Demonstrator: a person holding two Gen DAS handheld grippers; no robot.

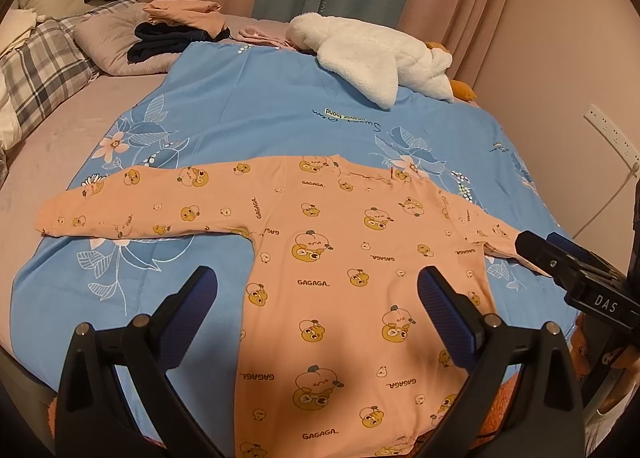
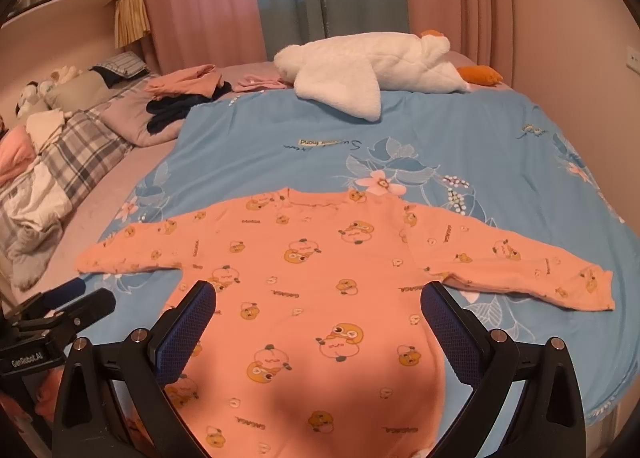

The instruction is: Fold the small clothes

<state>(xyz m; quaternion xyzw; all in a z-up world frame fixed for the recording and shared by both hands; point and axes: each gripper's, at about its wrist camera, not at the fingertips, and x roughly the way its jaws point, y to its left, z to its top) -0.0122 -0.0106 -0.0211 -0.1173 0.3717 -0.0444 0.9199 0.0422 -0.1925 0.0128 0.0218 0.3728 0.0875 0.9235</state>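
Peach pyjama top (image 1: 340, 258), printed with little ducks and "GAGAGA", lies flat on my blue floral quilt (image 1: 248, 106), both sleeves stretched out sideways and the neckline pointing away from me; the hem runs towards me under both tools; beyond it, at the far edge of the quilt, a white plush goose (image 2: 372, 66) lies on its side; to its left sits a small pile of folded clothes (image 2: 188, 92), peach on dark, beside plaid pillows (image 1: 40, 62); my left gripper (image 1: 316, 290) hangs above the shirt's lower body, jaws spread wide, grasping nothing; my right gripper (image 2: 318, 306) hovers likewise, spread and empty.
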